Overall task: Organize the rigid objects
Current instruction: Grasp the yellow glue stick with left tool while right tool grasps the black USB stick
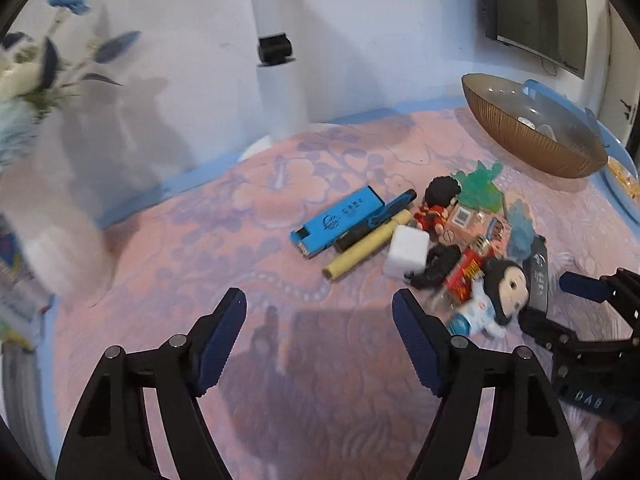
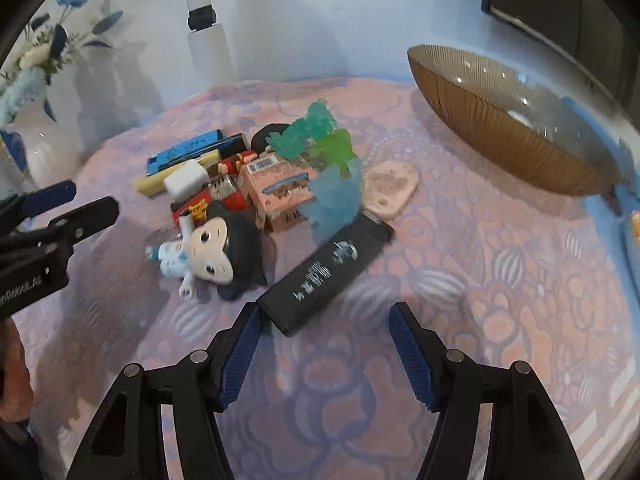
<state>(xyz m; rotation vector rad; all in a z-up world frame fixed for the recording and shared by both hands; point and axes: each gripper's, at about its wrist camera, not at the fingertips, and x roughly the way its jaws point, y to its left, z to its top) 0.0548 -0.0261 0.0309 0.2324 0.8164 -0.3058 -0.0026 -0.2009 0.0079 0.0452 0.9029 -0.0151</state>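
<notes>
While both views look down across a desk [image 2: 500,280] covered in a pink cloth with a lilac flower pattern, the largest thing on it is a wide brown ribbed glass bowl [image 2: 516,136] at the far right, well apart from the pile; a white vase of blue artificial flowers [image 2: 44,92] stands at the far left near a white pole [image 2: 208,36]; the left tongs [image 1: 320,312] stand wide with only bare cloth between them; the right tongs [image 2: 324,320] stand partly apart and hold nothing, their left pad just beside the near end of a black rectangular case with white lettering [image 2: 324,272], whether touching is unclear; the case lies flat on the cloth, tilted up to the right; left of it lies a black-haired doll in white and blue [image 2: 212,256]; behind sit a pink printed carton [image 2: 276,188], translucent blue and green plastic figures [image 2: 328,168], a blue flat case [image 1: 340,220], a white cube charger [image 1: 406,252] and a pale yellow marker [image 1: 364,248]; these lie clustered together mid-desk.
</notes>
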